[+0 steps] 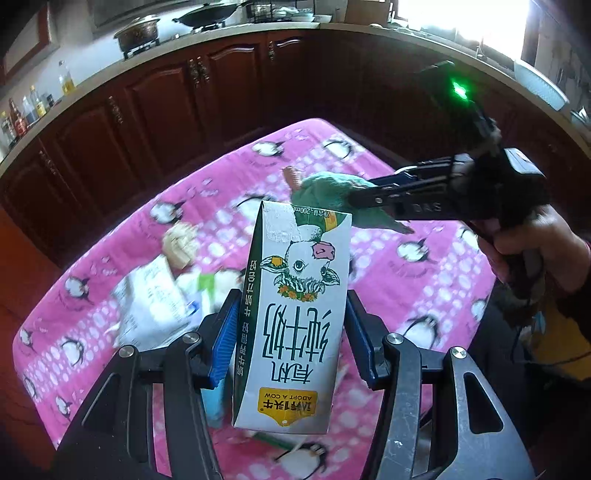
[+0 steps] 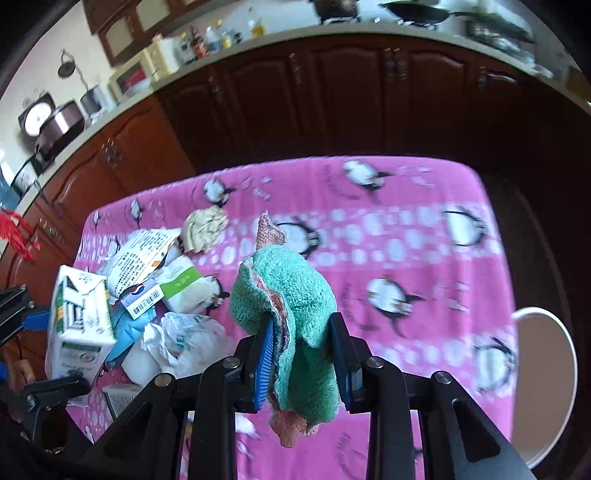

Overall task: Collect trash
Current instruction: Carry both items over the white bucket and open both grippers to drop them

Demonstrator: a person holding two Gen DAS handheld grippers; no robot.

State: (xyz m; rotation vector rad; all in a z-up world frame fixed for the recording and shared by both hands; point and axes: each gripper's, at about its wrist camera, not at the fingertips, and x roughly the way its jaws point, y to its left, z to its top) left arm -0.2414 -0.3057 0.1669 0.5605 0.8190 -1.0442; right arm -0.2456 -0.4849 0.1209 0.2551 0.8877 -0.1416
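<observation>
Left gripper [image 1: 291, 332] clamps milk carton [image 1: 295, 314] — right gripper [image 2: 301, 354] pinches cloth [image 2: 291, 310].

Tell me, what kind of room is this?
Most likely a home kitchen: a wok sits on a stove on the counter, dark wooden cabinets run below it, and oil and sauce bottles stand along the worktop.

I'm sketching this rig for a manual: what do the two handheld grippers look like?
Both the left gripper and the right gripper have black linkage arms with silver round pivot bolts and ribbed blue finger pads. From the left camera, the right unit shows a green indicator light.
</observation>
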